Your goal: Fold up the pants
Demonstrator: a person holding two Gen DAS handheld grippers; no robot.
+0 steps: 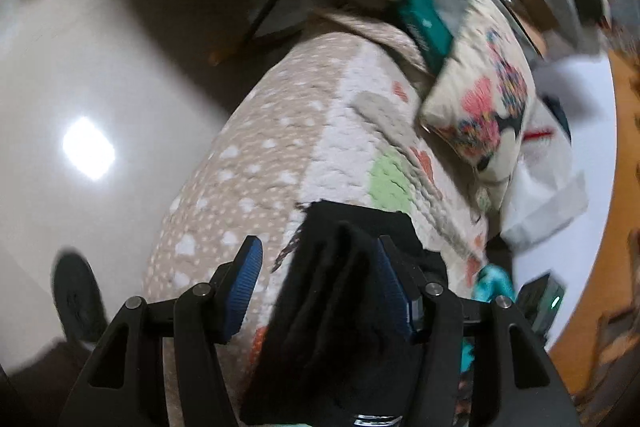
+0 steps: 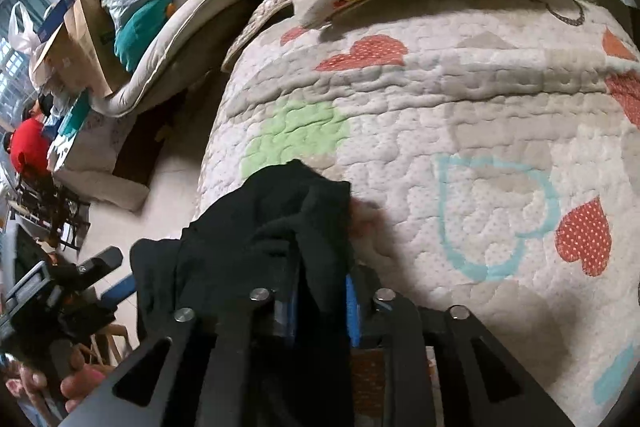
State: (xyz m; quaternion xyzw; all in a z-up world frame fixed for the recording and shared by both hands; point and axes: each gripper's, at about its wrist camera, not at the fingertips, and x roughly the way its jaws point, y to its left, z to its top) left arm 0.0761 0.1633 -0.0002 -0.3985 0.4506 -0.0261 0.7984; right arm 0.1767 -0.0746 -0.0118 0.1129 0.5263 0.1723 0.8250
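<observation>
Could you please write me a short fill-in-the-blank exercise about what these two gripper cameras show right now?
1. The pants bunched between the right gripper pads are ____ in colour.
2. The quilt is patterned with ____ shapes.
3. At the far end of the quilt lies a floral ____.
4. In the left wrist view, the left gripper pads are ____ in colour.

Missing words: black; heart; pillow; blue
</observation>
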